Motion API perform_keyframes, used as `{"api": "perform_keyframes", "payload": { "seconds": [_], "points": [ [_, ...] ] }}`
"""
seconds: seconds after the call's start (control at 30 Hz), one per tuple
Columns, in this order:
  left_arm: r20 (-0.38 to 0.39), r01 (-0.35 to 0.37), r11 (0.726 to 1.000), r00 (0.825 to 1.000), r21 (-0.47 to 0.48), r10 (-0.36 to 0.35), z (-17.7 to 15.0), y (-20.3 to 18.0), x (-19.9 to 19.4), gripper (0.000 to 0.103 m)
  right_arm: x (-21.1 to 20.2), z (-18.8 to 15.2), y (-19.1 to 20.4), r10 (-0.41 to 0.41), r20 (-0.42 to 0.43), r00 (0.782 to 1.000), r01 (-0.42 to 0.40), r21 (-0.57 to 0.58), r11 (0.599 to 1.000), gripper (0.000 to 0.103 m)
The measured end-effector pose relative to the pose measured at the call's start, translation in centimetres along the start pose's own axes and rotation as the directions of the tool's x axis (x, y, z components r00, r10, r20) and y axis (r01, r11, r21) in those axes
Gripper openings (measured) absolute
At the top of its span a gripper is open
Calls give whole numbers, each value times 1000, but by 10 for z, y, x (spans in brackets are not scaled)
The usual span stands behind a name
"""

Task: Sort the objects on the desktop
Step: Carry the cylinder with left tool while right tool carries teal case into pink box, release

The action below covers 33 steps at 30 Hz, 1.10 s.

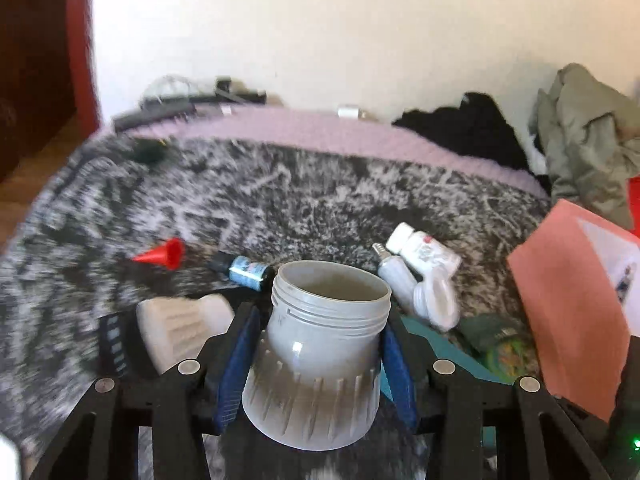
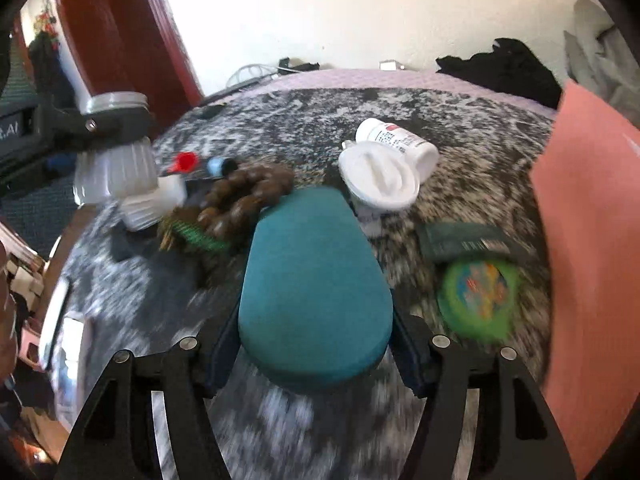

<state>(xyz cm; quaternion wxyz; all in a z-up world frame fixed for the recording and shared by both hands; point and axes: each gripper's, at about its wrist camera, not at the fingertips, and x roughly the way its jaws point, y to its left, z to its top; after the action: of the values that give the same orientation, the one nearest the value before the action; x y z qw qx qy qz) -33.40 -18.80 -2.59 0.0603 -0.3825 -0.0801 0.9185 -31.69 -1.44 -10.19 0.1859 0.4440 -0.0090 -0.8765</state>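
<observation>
My left gripper (image 1: 320, 320) is shut on a grey threaded plastic fitting (image 1: 320, 360), held upright with its open mouth up, above the speckled black-and-white blanket (image 1: 280, 200). In the right wrist view the left gripper (image 2: 96, 126) shows at the upper left, with the fitting (image 2: 116, 160) in it. My right gripper (image 2: 316, 320) is shut on a teal oval case (image 2: 312, 264), which points away from the camera. A red cone cap (image 1: 162, 254), a small blue-labelled bottle (image 1: 248, 270), a white pill bottle (image 2: 400, 142) and a white round lid piece (image 2: 378, 178) lie on the blanket.
A pink box (image 2: 592, 240) stands at the right edge. A green round tin (image 2: 478, 296) and a dark green packet (image 2: 464, 242) lie beside it. Brown beads (image 2: 240, 196) and a white ribbed part (image 1: 180, 324) lie left of centre. Black clothing (image 1: 472, 128) and cables (image 1: 180, 100) sit by the wall.
</observation>
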Motion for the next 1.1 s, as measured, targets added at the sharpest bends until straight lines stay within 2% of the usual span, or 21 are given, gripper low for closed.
{"api": "perform_keyframes", "payload": {
  "seconds": [0.07,0.2,0.37,0.57,0.77,1.1],
  "points": [
    [16,-1,1000,1000,4,1,-13,-7,-25,51,-23,-13,6,3,7,1000,-3,-18,1000,68],
    [-3,-23,1000,1000,19,23,-50,-20,-56,51,-74,-47,20,2,31,1000,0,-70,998,68],
    [-41,-31,999,999,16,31,-91,-35,-80,51,-120,-95,25,-4,31,1000,7,-108,994,67],
    [-47,-18,1000,999,24,19,-121,-60,-109,51,-161,-135,21,-12,37,999,17,-135,991,67],
    [-42,1,999,999,41,1,-134,-79,-131,51,-194,-151,24,-17,67,998,27,-150,988,67],
    [-39,42,996,998,84,-39,-133,-118,-166,51,-260,-153,18,-23,153,988,46,-144,989,67]
  ]
}}
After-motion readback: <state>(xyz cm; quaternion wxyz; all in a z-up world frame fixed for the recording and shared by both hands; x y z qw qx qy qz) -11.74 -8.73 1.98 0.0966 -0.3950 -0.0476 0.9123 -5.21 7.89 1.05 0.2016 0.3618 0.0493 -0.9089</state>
